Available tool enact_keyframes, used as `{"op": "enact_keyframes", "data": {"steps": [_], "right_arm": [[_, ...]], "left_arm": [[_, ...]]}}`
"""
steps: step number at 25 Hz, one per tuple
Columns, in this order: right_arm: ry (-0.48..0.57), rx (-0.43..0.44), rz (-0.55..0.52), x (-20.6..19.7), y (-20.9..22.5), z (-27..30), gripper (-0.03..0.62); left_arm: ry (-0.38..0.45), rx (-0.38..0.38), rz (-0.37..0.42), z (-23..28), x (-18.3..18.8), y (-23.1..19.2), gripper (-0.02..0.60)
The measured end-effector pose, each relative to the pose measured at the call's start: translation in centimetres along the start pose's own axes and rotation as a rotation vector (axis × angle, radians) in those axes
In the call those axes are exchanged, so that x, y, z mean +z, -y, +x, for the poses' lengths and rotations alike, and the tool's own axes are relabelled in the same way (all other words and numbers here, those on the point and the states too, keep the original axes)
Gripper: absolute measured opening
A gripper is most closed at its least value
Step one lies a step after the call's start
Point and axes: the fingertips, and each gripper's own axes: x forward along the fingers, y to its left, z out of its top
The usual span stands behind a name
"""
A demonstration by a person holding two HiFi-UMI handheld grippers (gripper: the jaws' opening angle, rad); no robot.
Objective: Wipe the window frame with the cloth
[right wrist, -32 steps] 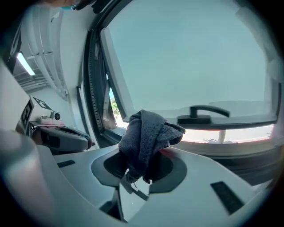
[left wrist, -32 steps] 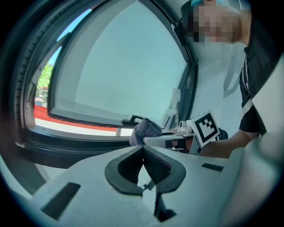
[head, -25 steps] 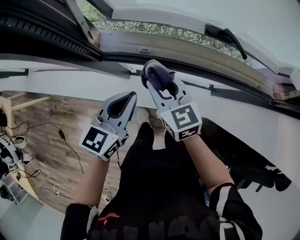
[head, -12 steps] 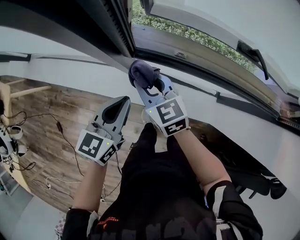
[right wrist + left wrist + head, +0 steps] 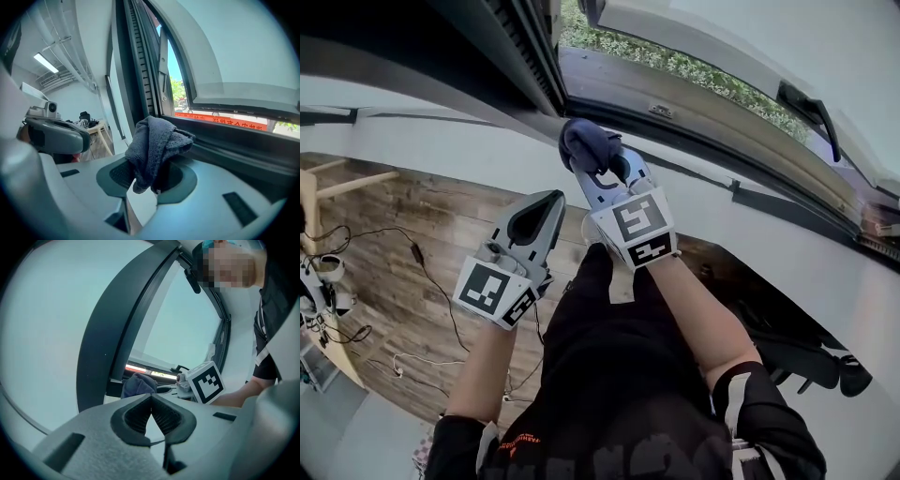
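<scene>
Two closed pairs: my right gripper (image 5: 149, 177) pinches the grey cloth (image 5: 157, 140), bunched ahead of its jaws by the window frame (image 5: 234, 140); my left gripper (image 5: 151, 401) holds nothing. Most wiping looks undone.

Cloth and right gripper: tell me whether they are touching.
Touching. The right gripper view shows the cloth pinched by the right gripper, its lower end clamped between the jaws and the rest bunched above them.
</scene>
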Motion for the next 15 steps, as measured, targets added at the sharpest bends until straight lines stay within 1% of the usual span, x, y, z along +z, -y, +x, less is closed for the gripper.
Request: {"op": "enact_keyframes", "data": {"steps": [5,15], "right_arm": [[0.003,-0.015,0.012,-0.7,1.6,-1.5,0.112],[0.01,-0.05,0.043,-2.1,3.9,-5.1,0.112]], "left_arm": [[-0.005,-0.011,0.01,1.5,0.2,1.4,0.02],[-0.024,-0.065,0.033,4.3,0.2,5.1,0.02]]}}
